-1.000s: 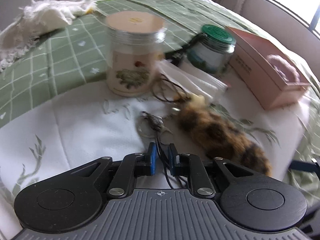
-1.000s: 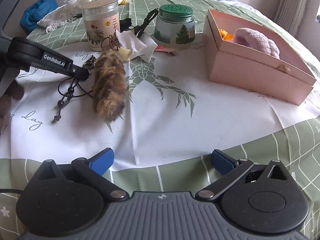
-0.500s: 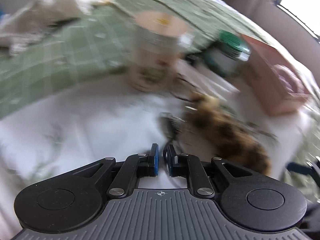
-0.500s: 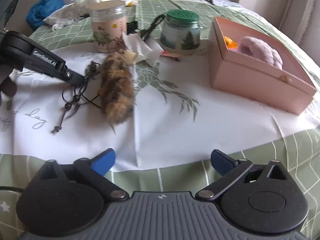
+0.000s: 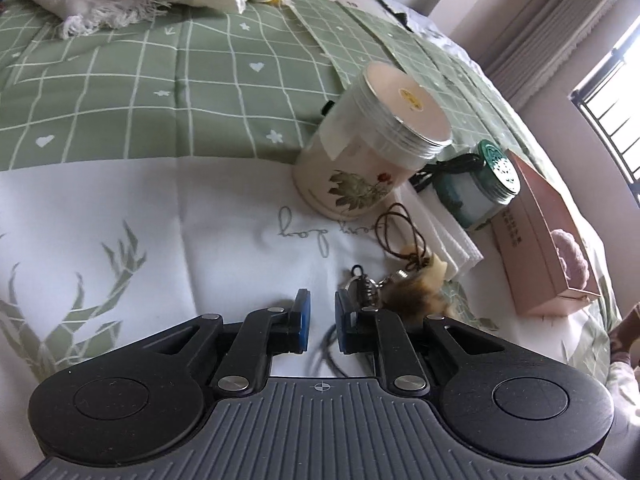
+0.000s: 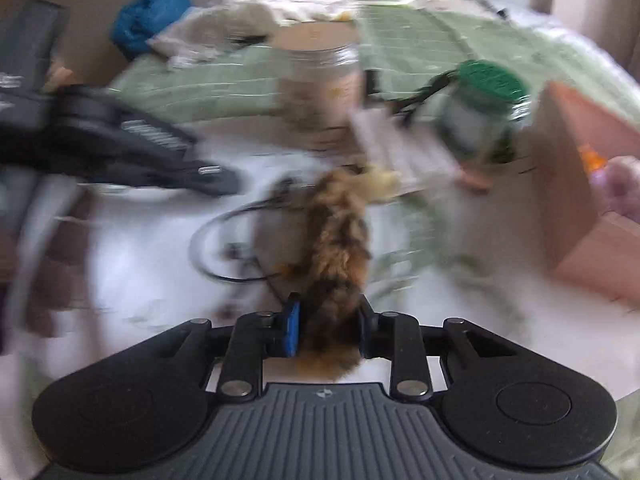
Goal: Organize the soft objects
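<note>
Here, the left gripper (image 5: 320, 320) pinches a dark cord (image 5: 326, 354) by the jar (image 5: 372, 148), steadying it; the right gripper (image 6: 328, 332) has just been closing round the furry tail (image 6: 338, 240) on the cloth, likely bound for the pink box (image 6: 576, 184)

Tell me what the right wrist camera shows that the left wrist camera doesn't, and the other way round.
Only the right wrist view shows the right gripper, whose jaws have just been closing, around the furry tail's lower end, and a blue bundle. Only the left wrist view shows the left gripper's nearly shut jaws, with a thin dark cord between them. Both show the floral jar, green-lidded jar and pink box.
</note>
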Demonstrator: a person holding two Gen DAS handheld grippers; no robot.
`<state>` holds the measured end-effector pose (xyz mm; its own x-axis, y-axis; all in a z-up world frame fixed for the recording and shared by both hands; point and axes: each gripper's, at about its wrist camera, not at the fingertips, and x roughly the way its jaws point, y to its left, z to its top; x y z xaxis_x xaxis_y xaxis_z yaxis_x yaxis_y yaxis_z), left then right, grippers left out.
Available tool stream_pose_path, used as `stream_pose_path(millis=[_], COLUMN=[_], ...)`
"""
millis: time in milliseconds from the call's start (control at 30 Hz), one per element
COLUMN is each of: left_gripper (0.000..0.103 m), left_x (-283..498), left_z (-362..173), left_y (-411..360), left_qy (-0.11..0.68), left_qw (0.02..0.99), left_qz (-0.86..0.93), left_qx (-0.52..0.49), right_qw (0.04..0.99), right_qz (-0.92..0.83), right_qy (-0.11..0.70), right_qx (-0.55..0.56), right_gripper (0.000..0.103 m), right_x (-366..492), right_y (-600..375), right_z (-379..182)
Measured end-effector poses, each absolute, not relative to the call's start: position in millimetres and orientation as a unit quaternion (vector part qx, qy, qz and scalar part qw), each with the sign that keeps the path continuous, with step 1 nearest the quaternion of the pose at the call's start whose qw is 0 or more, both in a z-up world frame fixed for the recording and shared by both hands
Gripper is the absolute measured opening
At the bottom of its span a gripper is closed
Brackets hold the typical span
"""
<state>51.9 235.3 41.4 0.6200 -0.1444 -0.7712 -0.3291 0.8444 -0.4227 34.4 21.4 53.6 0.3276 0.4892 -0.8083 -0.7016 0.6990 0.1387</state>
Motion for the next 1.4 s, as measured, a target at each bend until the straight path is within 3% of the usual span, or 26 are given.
stream_pose_path(millis=[200,367,433,633,700,1033,1233,1400], left_gripper=[0.015,0.016,0.021,0.025,0.031,0.035,0.032,0.032], left_x=[64,62,62,62,66,71,36,30], left_z=[54,86,84,49,50,49,73,54], left_y=[206,154,131,111,126,165,228,264], left_qy=[0.420,0.364,0.356,0.398,0.400,0.400,0.339,0.371], left_qw=[0.880,0.925,0.931,0.913,0.913,0.908,0.912,0.863], left_qz=[0.024,-0.042,-0.056,0.006,0.038,0.120,0.171,0.167], left_qx=[-0.220,-0.104,-0.054,0.088,0.075,0.036,-0.155,-0.301], right_qw=[0.767,0.793,0.806,0.807,0.801,0.797,0.808,0.797], right_qz=[0.452,0.412,0.396,0.378,0.381,0.378,0.382,0.418], right_qy=[0.432,0.428,0.420,0.421,0.426,0.438,0.430,0.430], right_qx=[-0.142,-0.134,-0.131,-0.171,-0.180,-0.175,-0.128,-0.075], right_gripper=[0.028,0.051,0.057,0.060,0.060,0.067,0.068,0.073], right_x=[-7,-1,1,-5,-9,-1,7,39], right_y=[25,4,-5,-9,-8,-7,-14,7], right_z=[65,78,83,68,60,46,60,80])
